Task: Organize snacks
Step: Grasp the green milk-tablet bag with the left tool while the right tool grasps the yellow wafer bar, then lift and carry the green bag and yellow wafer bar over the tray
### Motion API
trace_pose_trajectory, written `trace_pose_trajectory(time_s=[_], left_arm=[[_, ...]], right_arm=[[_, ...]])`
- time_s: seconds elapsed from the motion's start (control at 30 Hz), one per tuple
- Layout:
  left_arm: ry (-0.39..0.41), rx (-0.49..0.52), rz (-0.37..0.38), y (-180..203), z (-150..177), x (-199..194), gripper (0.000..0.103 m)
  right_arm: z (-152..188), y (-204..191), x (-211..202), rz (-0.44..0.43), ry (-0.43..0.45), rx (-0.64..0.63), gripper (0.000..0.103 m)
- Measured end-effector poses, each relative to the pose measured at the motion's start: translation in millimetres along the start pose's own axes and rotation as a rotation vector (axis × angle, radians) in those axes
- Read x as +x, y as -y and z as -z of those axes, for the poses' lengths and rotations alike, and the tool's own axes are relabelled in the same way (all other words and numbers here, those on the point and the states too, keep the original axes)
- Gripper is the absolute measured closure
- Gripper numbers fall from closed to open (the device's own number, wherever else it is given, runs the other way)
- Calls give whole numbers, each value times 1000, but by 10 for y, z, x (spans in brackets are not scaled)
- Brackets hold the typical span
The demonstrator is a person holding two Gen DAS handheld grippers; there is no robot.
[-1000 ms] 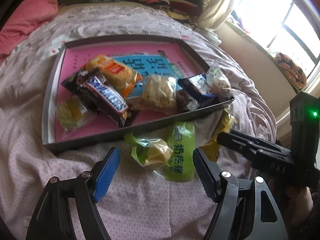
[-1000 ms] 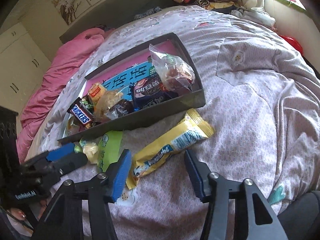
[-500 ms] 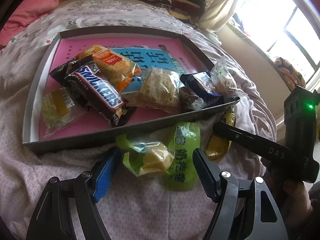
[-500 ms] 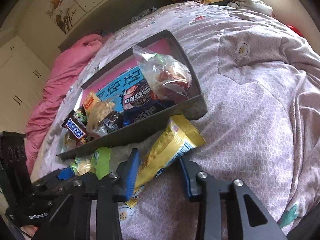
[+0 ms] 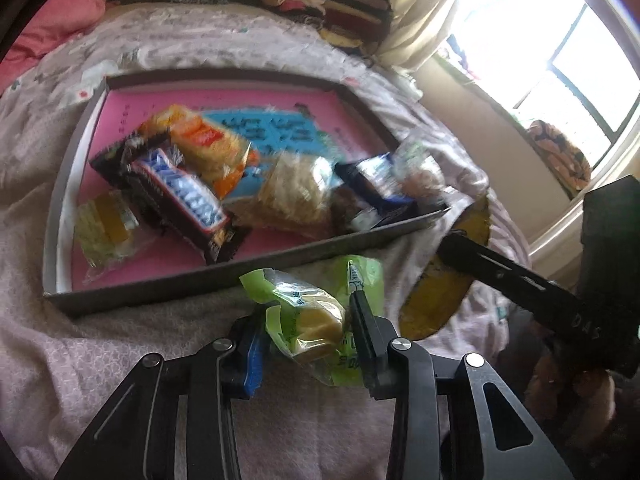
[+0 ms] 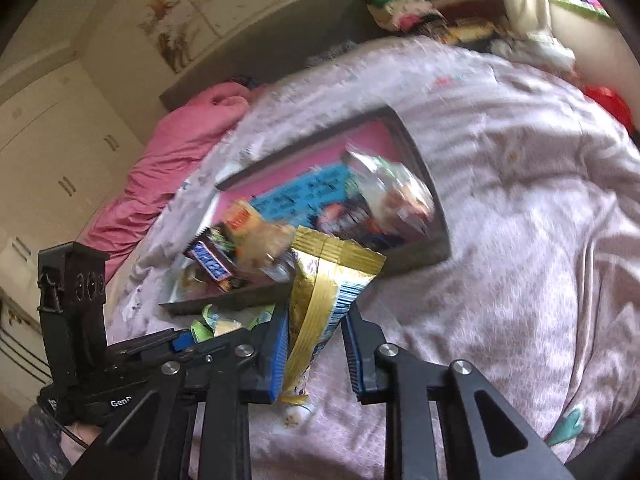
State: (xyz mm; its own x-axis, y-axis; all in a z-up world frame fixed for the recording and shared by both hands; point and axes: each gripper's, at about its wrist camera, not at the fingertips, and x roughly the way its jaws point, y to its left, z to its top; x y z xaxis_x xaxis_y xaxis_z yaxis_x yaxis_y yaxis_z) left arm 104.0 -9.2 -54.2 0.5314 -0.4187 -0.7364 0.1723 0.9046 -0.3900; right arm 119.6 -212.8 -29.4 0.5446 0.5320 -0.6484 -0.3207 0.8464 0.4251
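On the bed lies a grey tray (image 5: 180,284) with a pink floor, holding a Snickers bar (image 5: 180,196), an orange biscuit pack (image 5: 200,144) and several other snacks. My left gripper (image 5: 306,320) is closing on a small green-wrapped yellow snack (image 5: 308,320) just in front of the tray, and its pads touch the wrapper. A flat green packet (image 5: 362,270) lies behind it. My right gripper (image 6: 316,320) is shut on a long gold-yellow snack pack (image 6: 324,280), which stands tilted up off the bedspread near the tray's corner (image 6: 436,216).
A pale pink patterned bedspread (image 6: 520,240) covers the bed. A pink blanket (image 6: 180,136) is bunched at the far left and folded clothes (image 5: 320,12) are piled behind the tray. A bright window (image 5: 560,40) is on the right, and white cupboards (image 6: 48,140) on the left.
The left jaws have narrowed around the green-wrapped snack. The right jaws have shut on the yellow pack and raised it from lying flat to tilted upright.
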Motion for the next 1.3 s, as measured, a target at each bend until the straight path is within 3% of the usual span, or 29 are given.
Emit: trace_pose_trajectory(time_s=[0.23, 0.57, 1.3], left_arm=[[113, -1, 6, 49, -174, -361, 64], [214, -19, -87, -93, -391, -525, 64], [216, -61, -160, -281, -495, -315, 64]], right_arm=[[-112, -217, -139, -29, 79, -84, 77], [-372, -272, -135, -37, 151, -86, 77], [-622, -97, 156, -24, 172, 7, 77]])
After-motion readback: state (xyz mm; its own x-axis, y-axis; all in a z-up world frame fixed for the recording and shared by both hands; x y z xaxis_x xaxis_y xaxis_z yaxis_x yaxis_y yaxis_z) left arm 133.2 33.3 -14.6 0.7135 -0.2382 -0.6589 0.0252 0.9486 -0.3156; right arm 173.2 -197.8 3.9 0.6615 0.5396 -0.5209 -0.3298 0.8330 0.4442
